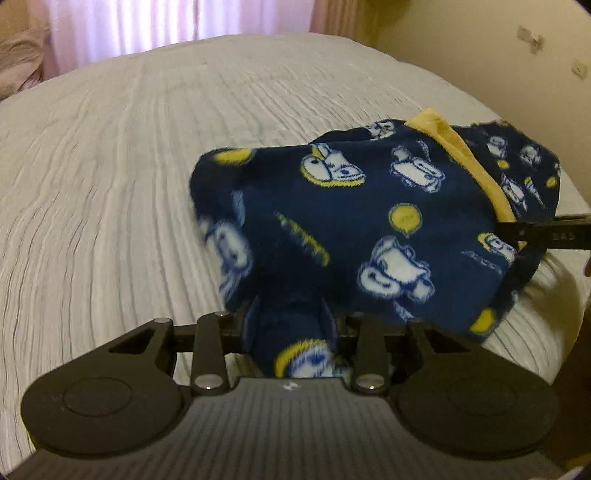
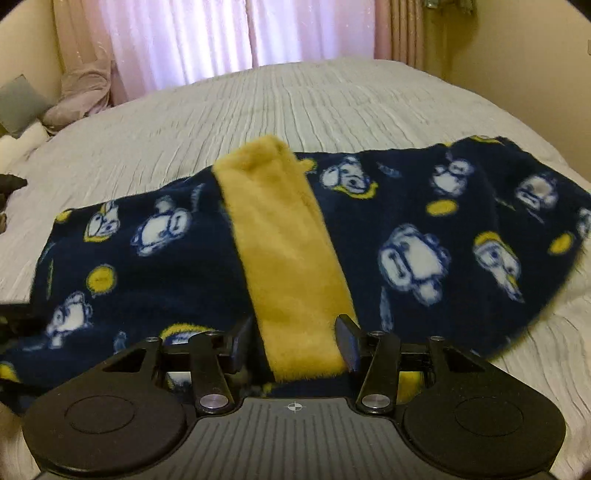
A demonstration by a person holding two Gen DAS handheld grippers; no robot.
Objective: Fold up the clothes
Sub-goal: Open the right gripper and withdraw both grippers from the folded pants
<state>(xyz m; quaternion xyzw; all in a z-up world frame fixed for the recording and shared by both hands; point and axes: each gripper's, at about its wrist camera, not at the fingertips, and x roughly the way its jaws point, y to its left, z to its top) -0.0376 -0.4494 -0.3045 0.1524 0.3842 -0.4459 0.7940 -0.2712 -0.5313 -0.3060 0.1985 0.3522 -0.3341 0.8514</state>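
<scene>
Fleece is filling the left wrist view: a navy garment [image 1: 369,229] printed with white and yellow cartoon figures is sitting bunched on the white ribbed bedspread [image 1: 129,184], toward the bed's right side. The left gripper [image 1: 288,325] is clamping a fold of that garment's near edge, with cloth packed between its fingers. At the garment's right edge a black finger of the right gripper [image 1: 546,230] is reaching in beside the yellow band [image 1: 465,155]. From the right wrist view, the garment [image 2: 424,229] is lying spread across the near part of the bedspread [image 2: 295,110], and the right gripper [image 2: 295,339] is straddling the yellow band [image 2: 291,251], both fingers standing against its sides and gripping it. Pink curtains [image 2: 221,33] are hanging beyond the bed's far edge.
</scene>
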